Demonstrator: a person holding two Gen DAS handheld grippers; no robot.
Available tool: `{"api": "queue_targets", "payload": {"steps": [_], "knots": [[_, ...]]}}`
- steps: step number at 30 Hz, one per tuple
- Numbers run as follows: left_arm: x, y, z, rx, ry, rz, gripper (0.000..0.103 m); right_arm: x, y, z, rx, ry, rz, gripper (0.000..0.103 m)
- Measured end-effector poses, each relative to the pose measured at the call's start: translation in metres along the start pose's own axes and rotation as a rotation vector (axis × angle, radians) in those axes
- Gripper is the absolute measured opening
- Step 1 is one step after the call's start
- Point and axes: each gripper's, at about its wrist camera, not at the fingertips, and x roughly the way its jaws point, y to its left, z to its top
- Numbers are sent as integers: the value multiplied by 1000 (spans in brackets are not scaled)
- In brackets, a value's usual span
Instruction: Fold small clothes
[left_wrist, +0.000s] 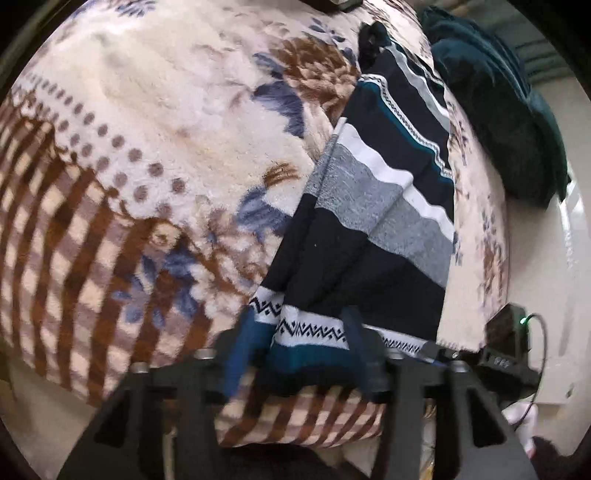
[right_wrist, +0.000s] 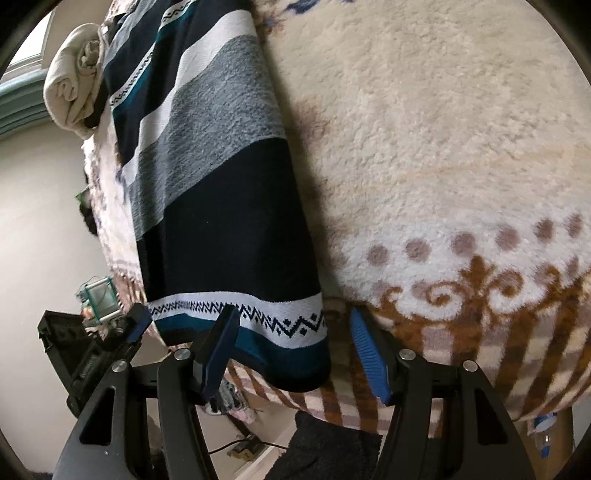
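A knitted sweater (left_wrist: 373, 206) striped in navy, grey, white and teal lies flat on a fleece blanket (left_wrist: 155, 122), folded into a long narrow shape. Its zigzag-patterned hem hangs over the near bed edge. My left gripper (left_wrist: 299, 350) stands open with the teal hem between its blue fingers (left_wrist: 240, 347). In the right wrist view the same sweater (right_wrist: 207, 177) runs away to the upper left. My right gripper (right_wrist: 295, 354) is open around the hem's right corner. Its left finger (right_wrist: 221, 347) lies over the hem and its right finger (right_wrist: 369, 358) stands apart from the cloth.
A dark teal blanket (left_wrist: 498, 110) lies beyond the sweater, and a rolled beige cloth (right_wrist: 74, 70) sits by its far end. The bed edge drops off just below the fingers. On the floor are a dark mat (right_wrist: 328, 446), a cable and a plastic bottle (right_wrist: 543, 432).
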Motion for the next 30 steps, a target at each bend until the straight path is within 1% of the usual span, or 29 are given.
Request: {"api": "queue_targets", "payload": {"steps": [1,3,5,6,7,9,12,14,16,17,18,20,21,23,25,27,29,30], "knots": [[7,4,2,-17,16,-12,54,2,-2,-1,-2,3,6,64],[24,8,6,-37,58,-4,54,8,-7,1,2,13,26,64],[37,8,9,-34,74,-2,55,11,-11,3,13,17,54,65],[43,7,10,-28,75,-4,59,13,-13,4,18,19,72,65],[49,7,12,-27,80,-10,61,15,-13,5,17,20,87,64],[55,6,15,-31,77,-28,68,17,-15,7,12,26,130,64],[60,1,15,0,64,-39,68,25,-16,9,-3,37,194,64],[65,-2,15,23,61,-43,68,31,-15,11,-16,45,213,65],[65,1,16,25,59,-62,68,34,-13,13,-20,53,240,64],[63,3,16,17,59,-61,64,36,-12,11,-22,56,248,64],[60,4,16,19,64,-53,63,37,-11,12,-22,58,256,64],[48,3,17,36,74,7,63,36,-7,11,-27,60,252,64],[43,4,16,40,73,14,64,36,-8,11,-30,60,250,64],[43,9,14,46,99,-1,64,39,-3,11,-30,57,245,64],[55,17,12,32,146,-45,65,40,-1,11,-39,56,239,64],[61,20,14,25,138,-82,76,42,2,13,-34,57,241,64],[65,18,17,15,142,-93,78,44,5,13,-26,60,245,64],[65,16,18,24,135,-87,78,43,5,13,-27,61,246,64]]}}
